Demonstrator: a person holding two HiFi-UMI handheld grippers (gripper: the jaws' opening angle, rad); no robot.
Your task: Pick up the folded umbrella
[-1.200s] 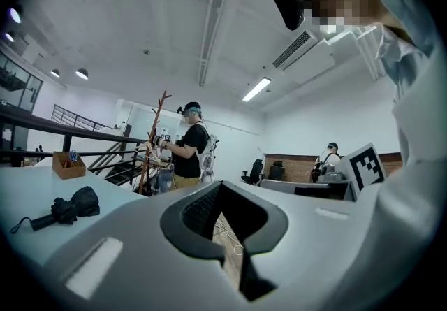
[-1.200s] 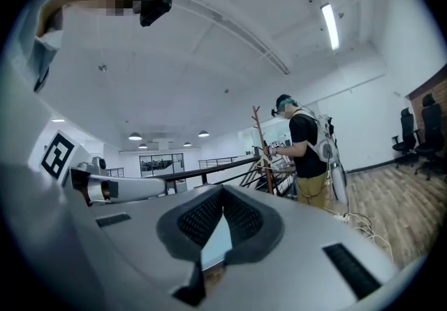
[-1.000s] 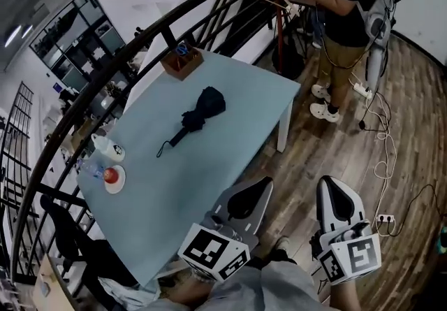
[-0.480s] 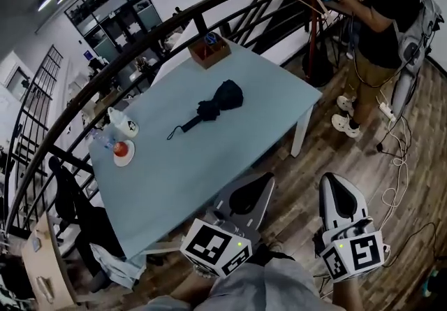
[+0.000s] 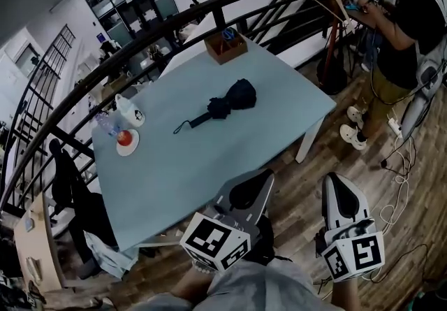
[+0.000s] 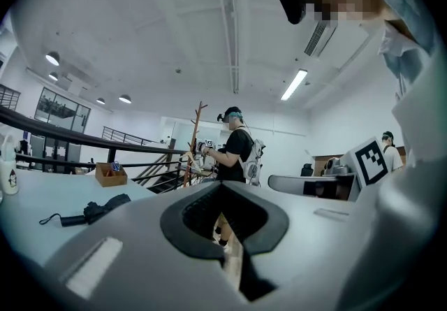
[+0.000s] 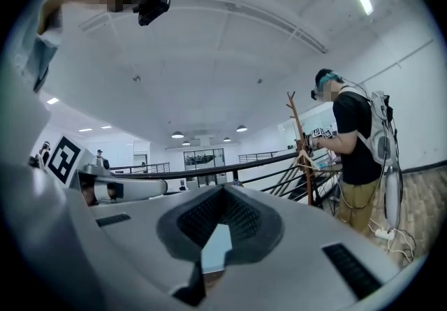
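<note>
The folded black umbrella [image 5: 230, 103] lies near the middle of the light blue table [image 5: 181, 170], its handle and strap pointing left. It also shows small at the left in the left gripper view [image 6: 94, 210]. My left gripper [image 5: 265, 177] hangs shut and empty just off the table's near edge, well short of the umbrella. The right gripper [image 5: 336, 179] is beside it over the wooden floor, shut too, holding nothing. In the gripper views both sets of jaws [image 6: 223, 187] [image 7: 222, 191] point level with the pads together.
A wooden box [image 5: 225, 45] stands at the table's far corner; a white bottle [image 5: 129, 110] and a saucer with a red thing [image 5: 126, 140] sit at its left end. A black railing [image 5: 174, 26] runs behind. A person [image 5: 408, 37] stands by a coat stand [image 5: 339, 16]; cables [image 5: 401, 163] lie on the floor.
The head view has swung, so the table and umbrella sit further right and a little higher in frame. Both grippers stay shut low in the picture, side by side.
</note>
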